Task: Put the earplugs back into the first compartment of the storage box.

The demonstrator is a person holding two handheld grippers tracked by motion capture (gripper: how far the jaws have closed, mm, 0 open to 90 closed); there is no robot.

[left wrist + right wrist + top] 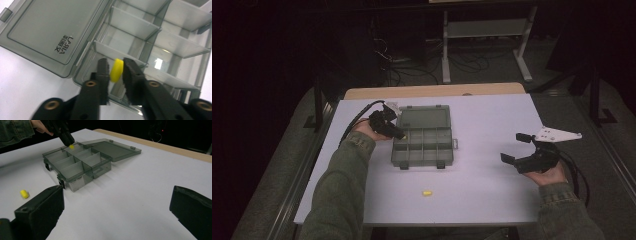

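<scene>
Here the left gripper (116,68) pinches a yellow piece (117,70) over the organizer box (175,47) — right gripper (116,207) wide open, empty.

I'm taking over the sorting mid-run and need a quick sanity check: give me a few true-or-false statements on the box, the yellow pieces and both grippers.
1. The organizer box has its lid open. True.
2. The left gripper has a yellow piece between its jaws, over a corner compartment beside the lid's hinge. True.
3. The right gripper is carrying a yellow piece. False: its jaws stand wide apart with nothing between them.
4. No yellow piece lies on the table. False: a second yellow piece lies outside the box, nearer the person.
</scene>
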